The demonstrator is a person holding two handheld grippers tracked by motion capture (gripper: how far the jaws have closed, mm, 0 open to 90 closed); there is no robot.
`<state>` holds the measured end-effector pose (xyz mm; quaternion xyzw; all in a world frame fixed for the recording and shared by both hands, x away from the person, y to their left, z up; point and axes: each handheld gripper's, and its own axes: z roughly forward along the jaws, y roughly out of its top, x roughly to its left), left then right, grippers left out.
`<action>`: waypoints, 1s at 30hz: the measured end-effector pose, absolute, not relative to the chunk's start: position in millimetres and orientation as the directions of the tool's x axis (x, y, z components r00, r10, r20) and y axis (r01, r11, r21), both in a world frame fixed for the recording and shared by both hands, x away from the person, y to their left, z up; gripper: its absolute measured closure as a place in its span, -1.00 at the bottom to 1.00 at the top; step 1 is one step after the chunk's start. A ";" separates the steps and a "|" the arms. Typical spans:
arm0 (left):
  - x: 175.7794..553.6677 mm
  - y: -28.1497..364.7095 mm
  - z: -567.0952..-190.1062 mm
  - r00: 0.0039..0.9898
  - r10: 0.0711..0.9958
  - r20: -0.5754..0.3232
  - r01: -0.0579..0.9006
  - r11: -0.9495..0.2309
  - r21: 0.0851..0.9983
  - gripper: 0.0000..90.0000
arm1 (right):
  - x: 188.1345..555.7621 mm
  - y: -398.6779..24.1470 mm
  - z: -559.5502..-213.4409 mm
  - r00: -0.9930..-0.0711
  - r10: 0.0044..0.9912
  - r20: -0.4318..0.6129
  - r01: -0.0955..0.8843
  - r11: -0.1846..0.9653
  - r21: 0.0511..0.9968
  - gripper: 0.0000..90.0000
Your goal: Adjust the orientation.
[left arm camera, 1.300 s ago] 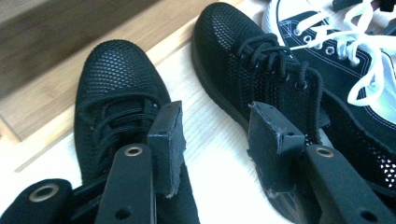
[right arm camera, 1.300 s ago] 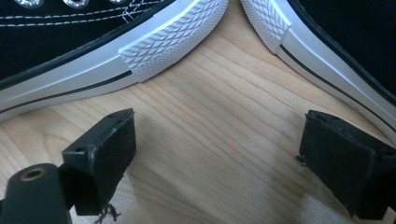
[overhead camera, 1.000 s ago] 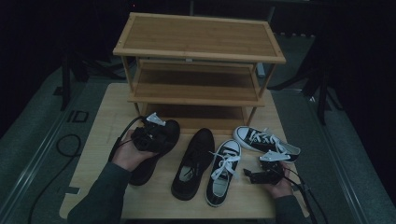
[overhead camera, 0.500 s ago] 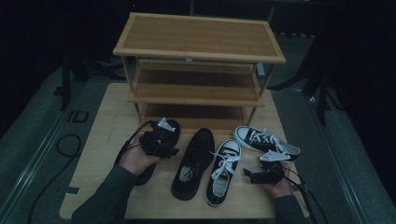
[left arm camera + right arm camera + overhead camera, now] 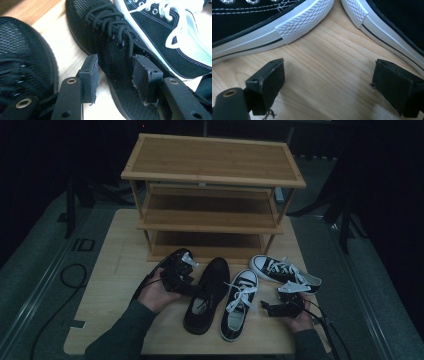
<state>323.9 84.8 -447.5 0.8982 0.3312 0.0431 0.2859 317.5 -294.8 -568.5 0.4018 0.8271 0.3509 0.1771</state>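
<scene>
— What does the person wear?

— Dark long sleeves on both forearms; the left sleeve [image 5: 122,332] looks grey-green in the dim light.

— And the tools?

— The left claw [image 5: 113,75] has two black arms ending in blocky, matte pads [image 5: 90,77], with brass-ringed holes in the arms. The right claw [image 5: 327,85] is alike: black square pads, worn and frayed at the edges, one brass-ringed hole. In the high view it carries a pale grey plate, and black cables trail from it.
</scene>
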 end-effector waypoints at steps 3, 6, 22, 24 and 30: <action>324.2 79.1 -447.7 0.783 0.614 -0.102 0.564 -0.630 0.534 0.25 | 317.5 -294.8 -568.5 -0.615 0.789 -0.011 0.540 0.431 0.723 -0.76; 324.9 73.4 -450.0 0.781 0.617 -0.101 0.567 -0.632 0.528 0.29 | 317.6 -294.9 -568.5 -0.615 0.789 -0.011 0.540 0.431 0.723 -0.76; 321.9 87.4 -448.1 0.746 0.660 -0.084 0.600 -0.613 0.513 0.94 | 317.5 -294.8 -568.5 -0.614 0.789 -0.011 0.540 0.431 0.723 -0.76; 320.8 93.1 -448.4 0.737 0.670 -0.089 0.609 -0.602 0.516 0.94 | 317.5 -294.8 -568.5 -0.614 0.789 -0.011 0.540 0.431 0.723 -0.76; 316.0 112.0 -447.7 0.714 0.695 -0.090 0.630 -0.580 0.517 0.94 | 317.4 -294.7 -568.4 -0.613 0.790 -0.009 0.543 0.430 0.722 -0.76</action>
